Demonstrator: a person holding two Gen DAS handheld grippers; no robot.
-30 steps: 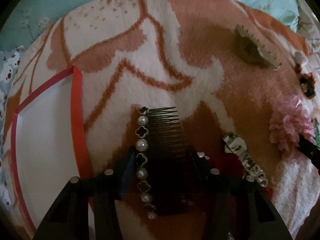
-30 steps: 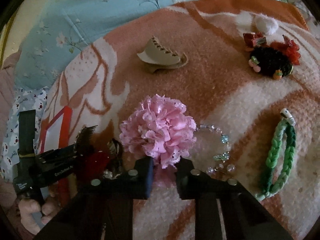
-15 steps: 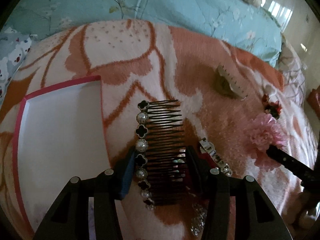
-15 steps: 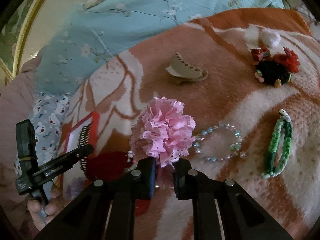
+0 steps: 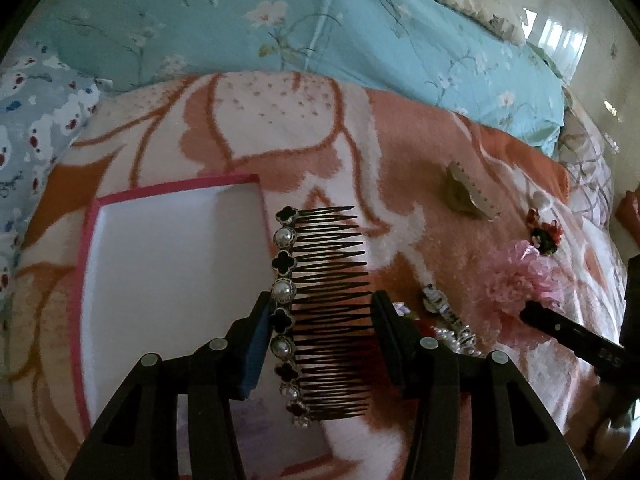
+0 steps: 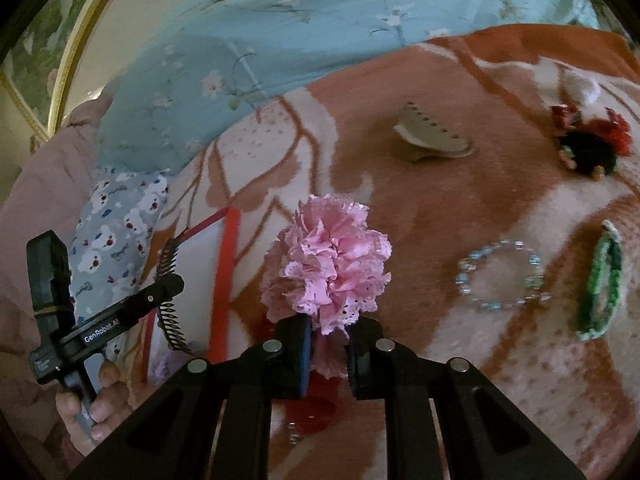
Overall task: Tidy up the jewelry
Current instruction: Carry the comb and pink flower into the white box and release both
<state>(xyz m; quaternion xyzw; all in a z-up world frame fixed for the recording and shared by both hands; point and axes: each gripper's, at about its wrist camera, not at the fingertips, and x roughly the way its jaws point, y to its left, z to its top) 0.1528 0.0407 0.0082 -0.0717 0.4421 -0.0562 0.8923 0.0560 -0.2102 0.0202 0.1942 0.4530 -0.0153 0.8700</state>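
My left gripper (image 5: 320,298) is shut on a black hair comb (image 5: 332,280) trimmed with pearls and black clovers. The comb hangs above the blanket, just right of a white box with a red rim (image 5: 168,190). My right gripper (image 6: 332,324) is shut on the base of a pink ruffled flower hairpiece (image 6: 332,256), held off the blanket. From the right wrist view, the left gripper (image 6: 168,286) with the comb (image 6: 172,320) is over the near edge of the box (image 6: 226,280), and a hand (image 6: 92,404) grips its handle. The flower (image 5: 516,280) also shows at the right of the left wrist view.
On the orange and white blanket (image 6: 460,208) lie a beige claw clip (image 6: 432,140), a red and black hair tie (image 6: 588,144), a clear bead bracelet (image 6: 500,276) and a green braided band (image 6: 600,284). A black-and-white clip (image 5: 444,312) lies beside a red item. Blue quilt (image 5: 360,32) behind.
Both grippers have risen. The left one carried the comb up and toward the box, which now shows more fully. The right one lifted the pink flower off the bead bracelet.
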